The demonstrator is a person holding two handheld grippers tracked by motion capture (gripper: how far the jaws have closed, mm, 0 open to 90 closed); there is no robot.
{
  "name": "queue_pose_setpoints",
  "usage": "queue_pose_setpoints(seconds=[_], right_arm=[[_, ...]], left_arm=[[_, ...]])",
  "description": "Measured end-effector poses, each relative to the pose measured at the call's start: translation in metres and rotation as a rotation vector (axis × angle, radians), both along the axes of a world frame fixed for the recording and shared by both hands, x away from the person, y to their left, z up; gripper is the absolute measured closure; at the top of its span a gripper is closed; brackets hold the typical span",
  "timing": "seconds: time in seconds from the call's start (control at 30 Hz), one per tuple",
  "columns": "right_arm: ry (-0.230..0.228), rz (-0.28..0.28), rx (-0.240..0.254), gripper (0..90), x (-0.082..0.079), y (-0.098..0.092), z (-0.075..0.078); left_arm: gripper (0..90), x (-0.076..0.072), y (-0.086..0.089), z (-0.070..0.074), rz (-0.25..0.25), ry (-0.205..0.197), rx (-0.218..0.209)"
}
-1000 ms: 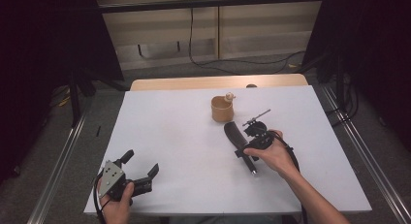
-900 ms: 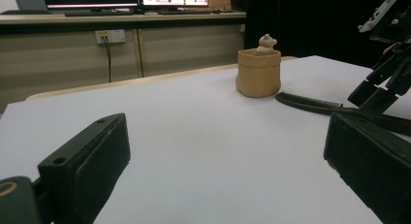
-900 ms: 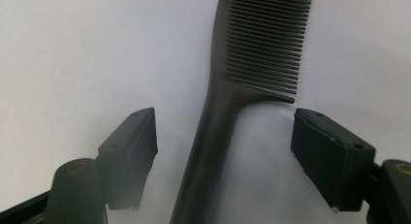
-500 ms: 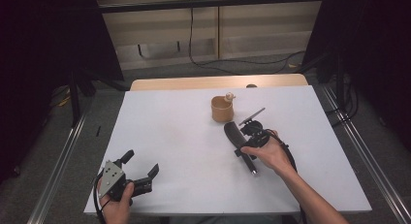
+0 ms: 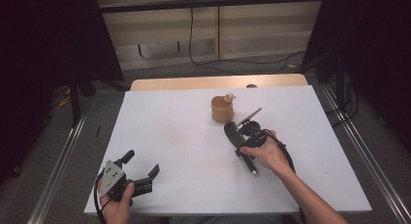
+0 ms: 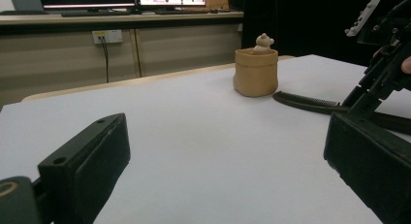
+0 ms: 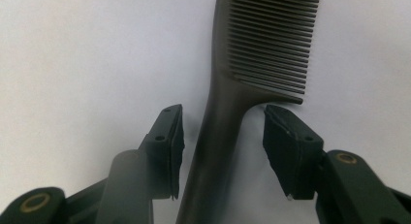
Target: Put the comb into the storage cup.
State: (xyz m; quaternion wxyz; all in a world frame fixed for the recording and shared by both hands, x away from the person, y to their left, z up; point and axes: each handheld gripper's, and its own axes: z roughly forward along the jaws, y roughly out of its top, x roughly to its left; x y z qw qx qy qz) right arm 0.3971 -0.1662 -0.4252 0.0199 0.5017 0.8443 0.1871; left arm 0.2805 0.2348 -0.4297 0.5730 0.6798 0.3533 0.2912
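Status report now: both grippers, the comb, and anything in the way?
Left gripper open, low on table, idle. Right gripper open, jaws astride comb handle, not closed. Comb flat on table. Tan cup beyond, apart, no obstruction.

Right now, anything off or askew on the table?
Nothing stands out. The comb lies flat on the white table, its handle between the open right tool. The tan cup stands upright with a small figure at its rim. Nothing spilled or broken.
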Motion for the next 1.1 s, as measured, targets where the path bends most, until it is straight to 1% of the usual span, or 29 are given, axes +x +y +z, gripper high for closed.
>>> queue_pose_setpoints(seconds=[0.13,0.17,0.3,0.33,0.43,0.47,0.57,0.67,0.77,0.97,1.1], right_arm=[[-0.004,-0.001,-0.005,53.8,-0.0001,0.0001,0.0000],[-0.005,-0.001,-0.006,55.0,-0.0001,0.0002,0.0001],[0.002,0.002,-0.006,56.5,-0.0001,0.0007,0.0004],[0.007,0.007,-0.017,56.7,0.0002,0.0016,0.0008],[0.017,0.013,-0.022,56.9,0.0012,0.0035,0.0012],[0.029,0.012,-0.033,57.1,0.0016,0.0056,0.0018],[0.021,0.019,-0.040,58.9,0.0022,0.0055,0.0012],[0.026,0.004,-0.036,61.3,0.0024,0.0037,0.0011],[0.033,0.000,-0.028,59.9,0.0026,0.0037,0.0012],[0.037,-0.008,-0.045,63.5,0.0034,0.0049,0.0014],[0.039,-0.008,-0.053,64.1,0.0041,0.0056,0.0016]], left_arm=[[2.9,0.0001,-0.0009,-0.0004,-0.001,0.002,0.000],[2.9,0.0003,-0.0008,-0.0003,-0.004,0.000,0.007],[2.9,0.0004,-0.0010,-0.0002,-0.006,-0.001,0.009],[2.9,0.0004,-0.0011,-0.0003,-0.005,-0.001,0.007],[2.9,0.0004,-0.0006,-0.0003,-0.005,-0.001,0.009],[2.9,0.0004,-0.0008,-0.0003,-0.006,-0.001,0.007],[2.9,0.0000,-0.0009,-0.0002,-0.006,-0.001,0.004],[2.9,0.0005,-0.0007,-0.0004,-0.005,-0.001,0.004],[2.9,0.0005,-0.0009,-0.0005,-0.007,0.002,0.010],[2.9,0.0015,-0.0020,-0.0011,-0.008,0.005,0.015],[2.9,0.0010,-0.0017,-0.0009,-0.006,0.004,0.014]])
